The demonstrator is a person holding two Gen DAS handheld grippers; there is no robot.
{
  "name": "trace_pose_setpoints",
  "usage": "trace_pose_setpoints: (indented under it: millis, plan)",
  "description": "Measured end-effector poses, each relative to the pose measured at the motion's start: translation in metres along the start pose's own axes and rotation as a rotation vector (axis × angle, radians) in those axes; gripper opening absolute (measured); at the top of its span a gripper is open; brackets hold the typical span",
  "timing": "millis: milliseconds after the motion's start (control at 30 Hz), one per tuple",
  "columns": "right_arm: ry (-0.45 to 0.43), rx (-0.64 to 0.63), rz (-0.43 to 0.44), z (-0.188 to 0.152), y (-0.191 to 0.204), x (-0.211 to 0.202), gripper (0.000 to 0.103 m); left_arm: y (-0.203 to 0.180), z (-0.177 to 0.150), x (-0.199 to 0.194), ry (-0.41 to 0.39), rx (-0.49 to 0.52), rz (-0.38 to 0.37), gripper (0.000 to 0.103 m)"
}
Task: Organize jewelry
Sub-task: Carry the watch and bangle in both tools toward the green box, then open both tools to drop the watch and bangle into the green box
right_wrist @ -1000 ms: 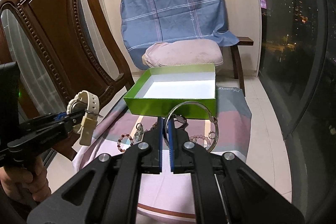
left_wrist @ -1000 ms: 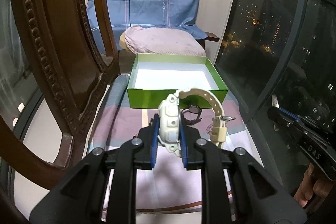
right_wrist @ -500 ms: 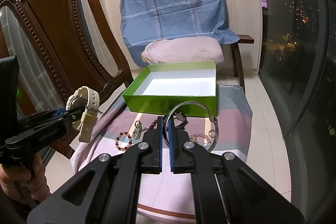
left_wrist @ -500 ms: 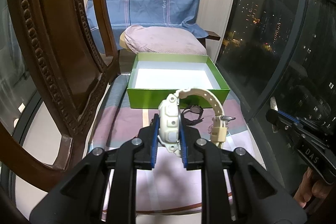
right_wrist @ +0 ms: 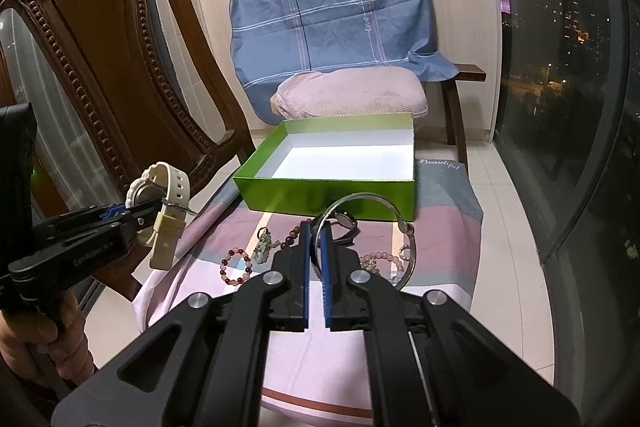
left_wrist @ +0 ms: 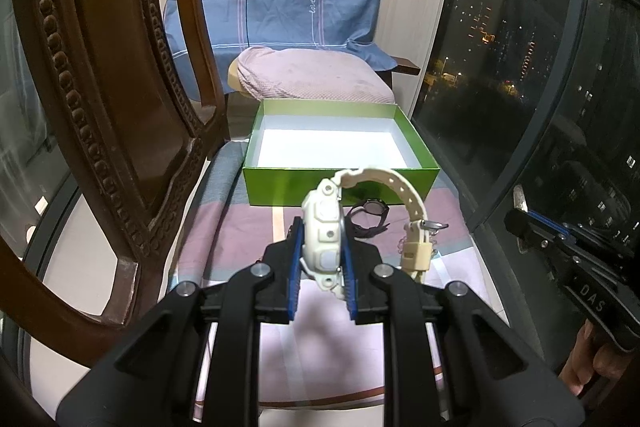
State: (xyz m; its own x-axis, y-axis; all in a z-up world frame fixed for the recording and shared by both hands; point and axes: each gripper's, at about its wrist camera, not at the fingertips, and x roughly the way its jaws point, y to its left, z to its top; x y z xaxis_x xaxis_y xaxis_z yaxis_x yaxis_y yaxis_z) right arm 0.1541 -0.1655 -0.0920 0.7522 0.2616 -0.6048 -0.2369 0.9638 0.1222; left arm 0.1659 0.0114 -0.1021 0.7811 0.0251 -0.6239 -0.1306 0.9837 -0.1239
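Note:
My left gripper (left_wrist: 322,239) is shut on a cream white watch (left_wrist: 324,227), held above the cloth short of the open green box (left_wrist: 340,183). The watch also shows in the right wrist view (right_wrist: 160,199). My right gripper (right_wrist: 316,231) is shut on a thin silver bangle (right_wrist: 368,201), held above the cloth in front of the green box (right_wrist: 328,195), whose white inside is empty. A black watch (left_wrist: 370,211), a red bead bracelet (right_wrist: 236,267), a pink bead bracelet (right_wrist: 384,259) and a small pendant (right_wrist: 264,247) lie on the cloth.
The striped pink and grey cloth (right_wrist: 360,343) covers a small table. A carved wooden chair (right_wrist: 100,67) stands close on the left. A pink cushion (right_wrist: 352,99) and blue plaid sheet (right_wrist: 336,7) are behind the box. A dark window (right_wrist: 560,67) runs along the right.
Both grippers have drifted slightly forward toward the green box, each holding its item. Nothing was let go.

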Motion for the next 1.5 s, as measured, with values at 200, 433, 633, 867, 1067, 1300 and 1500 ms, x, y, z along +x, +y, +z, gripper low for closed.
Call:
trace_pose_setpoints:
  millis: [200,433,633,867,1067,1300,1500]
  plan:
    - [0.005,0.003,0.0,-0.001,0.0,0.001,0.005,0.0,0.0,0.002,0.006,-0.001,0.001,0.018]
    - [0.016,0.007,0.002,0.001,0.0,0.006,0.005,0.0,0.001,0.005,0.017,0.001,-0.004,0.018]
    - [0.031,0.042,0.014,0.006,-0.007,0.015,0.005,0.005,0.007,0.013,0.029,-0.022,-0.005,0.018]
    - [0.007,0.084,0.036,0.056,-0.024,0.031,0.006,0.011,0.048,0.029,0.02,-0.039,-0.018,0.018]
    - [0.045,0.051,0.022,0.129,-0.043,0.101,0.006,0.014,0.121,0.085,0.045,-0.005,-0.017,0.018]
    - [0.198,0.041,0.005,0.155,-0.064,0.221,0.005,0.022,0.154,0.202,0.2,-0.003,0.04,0.018]
    - [0.331,0.063,-0.039,0.14,-0.071,0.298,0.005,0.027,0.138,0.284,0.346,0.017,0.086,0.018]
